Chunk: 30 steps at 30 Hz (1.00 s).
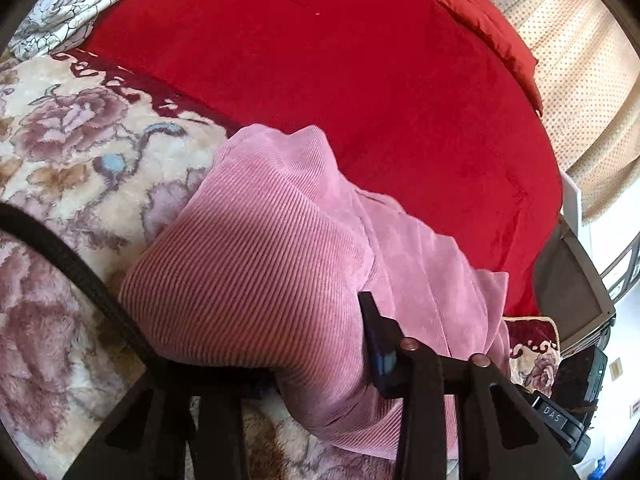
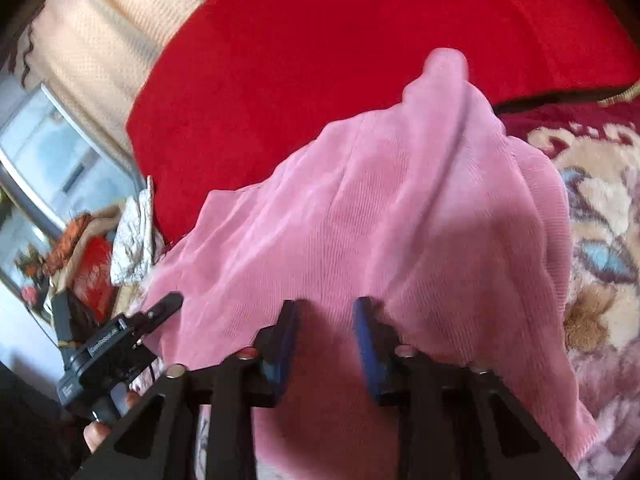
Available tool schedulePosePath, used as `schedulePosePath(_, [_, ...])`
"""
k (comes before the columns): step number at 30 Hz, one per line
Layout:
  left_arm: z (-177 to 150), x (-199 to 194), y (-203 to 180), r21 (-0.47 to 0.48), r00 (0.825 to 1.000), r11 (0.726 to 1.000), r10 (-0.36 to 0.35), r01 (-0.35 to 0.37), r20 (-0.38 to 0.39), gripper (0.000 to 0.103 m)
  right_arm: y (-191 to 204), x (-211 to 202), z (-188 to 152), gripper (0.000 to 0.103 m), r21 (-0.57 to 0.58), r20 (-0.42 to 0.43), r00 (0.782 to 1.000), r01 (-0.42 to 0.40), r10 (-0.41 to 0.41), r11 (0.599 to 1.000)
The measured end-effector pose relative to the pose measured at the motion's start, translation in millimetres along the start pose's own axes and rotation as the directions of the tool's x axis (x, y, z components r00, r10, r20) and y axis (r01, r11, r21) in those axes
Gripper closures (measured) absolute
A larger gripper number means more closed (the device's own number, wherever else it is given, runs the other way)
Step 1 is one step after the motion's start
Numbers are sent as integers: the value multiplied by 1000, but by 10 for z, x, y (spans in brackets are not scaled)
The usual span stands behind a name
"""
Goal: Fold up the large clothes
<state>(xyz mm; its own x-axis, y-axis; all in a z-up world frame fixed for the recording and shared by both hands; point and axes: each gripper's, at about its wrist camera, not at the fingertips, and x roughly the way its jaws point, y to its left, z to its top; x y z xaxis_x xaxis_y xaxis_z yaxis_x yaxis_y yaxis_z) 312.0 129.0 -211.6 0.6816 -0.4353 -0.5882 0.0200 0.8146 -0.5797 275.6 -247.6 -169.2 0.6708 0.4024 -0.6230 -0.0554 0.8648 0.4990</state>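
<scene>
1. My left gripper (image 1: 320,360) sits at 6 o'clock of its view, its jaws clamped on a thick bunched fold of the pink corduroy garment (image 1: 260,264).
2. The garment lies on the bed, spread from the floral blanket (image 1: 80,152) at 9 o'clock onto the red cover (image 1: 360,80) at 12 o'clock.
3. My right gripper (image 2: 326,344) has its blue pads (image 2: 286,344) a little apart, pink cloth bulging between them and pressed by both.
4. In the right view my left gripper shows at 8 o'clock, on the garment's edge.
</scene>
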Motion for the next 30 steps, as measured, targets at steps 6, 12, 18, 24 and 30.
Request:
schedulePosePath(6, [-35,-80,-372,185,995,980,62,-76,81,78,-61,7,16,71,9,-23,999,-39,39,999])
schedulePosePath(12, [-303,-231,-1205,547,975,817,81,-183,206,79,-366,-67,90,69,120,-68,980,-179,188,976])
schedulePosePath(18, [-1095,22,-1930,854,991,504,27,-127,131,84,-710,-163,173,69,241,-61,938,-317,340,917])
schedulePosePath(24, [-1145,151,-1916,863,995,494,46,-104,93,84,-951,-213,232,36,325,5,924,-364,383,873])
schedulePosePath(30, [-1116,173,-1901,865,996,493,33,-89,84,84,-918,-321,303,32,316,73,868,-487,491,814])
